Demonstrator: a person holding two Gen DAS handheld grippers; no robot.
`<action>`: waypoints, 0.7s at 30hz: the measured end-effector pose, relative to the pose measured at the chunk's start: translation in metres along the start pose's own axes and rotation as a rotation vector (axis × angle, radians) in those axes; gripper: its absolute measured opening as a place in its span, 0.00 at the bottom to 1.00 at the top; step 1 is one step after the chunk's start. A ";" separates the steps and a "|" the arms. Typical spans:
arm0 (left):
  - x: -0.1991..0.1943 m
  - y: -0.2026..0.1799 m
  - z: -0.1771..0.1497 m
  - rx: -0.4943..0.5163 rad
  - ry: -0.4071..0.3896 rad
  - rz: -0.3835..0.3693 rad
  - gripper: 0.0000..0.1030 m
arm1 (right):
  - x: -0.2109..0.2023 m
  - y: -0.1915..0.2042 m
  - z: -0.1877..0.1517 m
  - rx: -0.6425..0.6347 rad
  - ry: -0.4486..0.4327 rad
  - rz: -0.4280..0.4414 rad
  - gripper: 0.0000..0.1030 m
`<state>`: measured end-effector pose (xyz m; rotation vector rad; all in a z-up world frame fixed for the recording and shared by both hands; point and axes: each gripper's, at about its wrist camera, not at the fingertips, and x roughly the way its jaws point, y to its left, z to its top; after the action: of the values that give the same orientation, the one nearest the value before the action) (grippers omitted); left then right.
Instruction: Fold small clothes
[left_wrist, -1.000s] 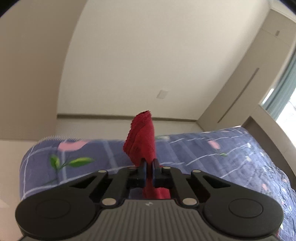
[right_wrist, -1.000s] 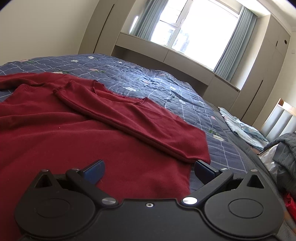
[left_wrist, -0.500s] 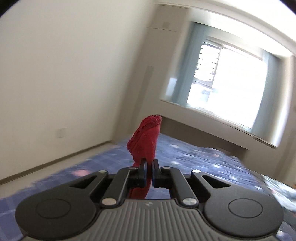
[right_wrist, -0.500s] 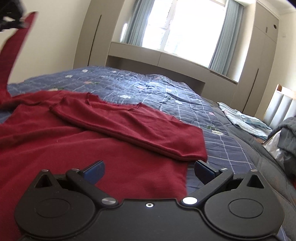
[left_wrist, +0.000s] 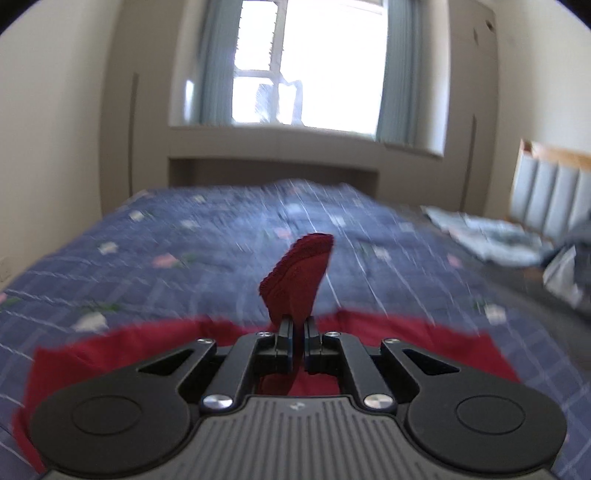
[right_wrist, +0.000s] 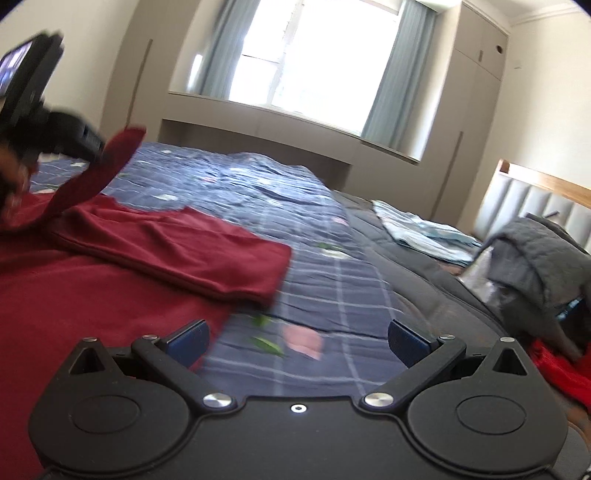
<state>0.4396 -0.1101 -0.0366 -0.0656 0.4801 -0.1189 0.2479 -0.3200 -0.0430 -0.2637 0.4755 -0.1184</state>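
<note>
**Carrying a sleeve end across the red top**

Folding looks to be at the second-sleeve step: the red top (right_wrist: 92, 295) lies spread on the bed (right_wrist: 314, 280) toward its near left edge, one sleeve (right_wrist: 177, 251) already laid across the body. The left gripper (left_wrist: 298, 332) has its jaws pressed together on the other sleeve's cuff (left_wrist: 297, 280), which stands up limp above them. The right gripper (right_wrist: 297, 338) hovers over the bedspread just beside the top's right edge, jaws wide apart and holding nothing.

This knit is light, soft and floppy; it should drape and drag rather than hold shape, so a pinch at a cuff, hem or corner is the best hold.

A second ago the left view faced the wall past the bed's far edge; now it faces the window with the top below. The right gripper has shifted from over the red cloth to the bare bedspread.
</note>
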 end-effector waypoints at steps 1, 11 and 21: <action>0.005 -0.004 -0.007 0.002 0.032 -0.009 0.05 | 0.000 -0.004 -0.002 0.007 0.004 -0.007 0.99; -0.015 0.010 -0.015 -0.127 0.164 -0.129 0.78 | 0.010 -0.008 -0.007 0.032 0.035 -0.008 1.00; -0.068 0.069 -0.005 -0.123 0.160 -0.065 1.00 | 0.038 0.022 0.025 -0.019 0.035 0.144 0.99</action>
<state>0.3846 -0.0334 -0.0165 -0.1936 0.6451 -0.1594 0.2937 -0.3002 -0.0442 -0.2452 0.5292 0.0224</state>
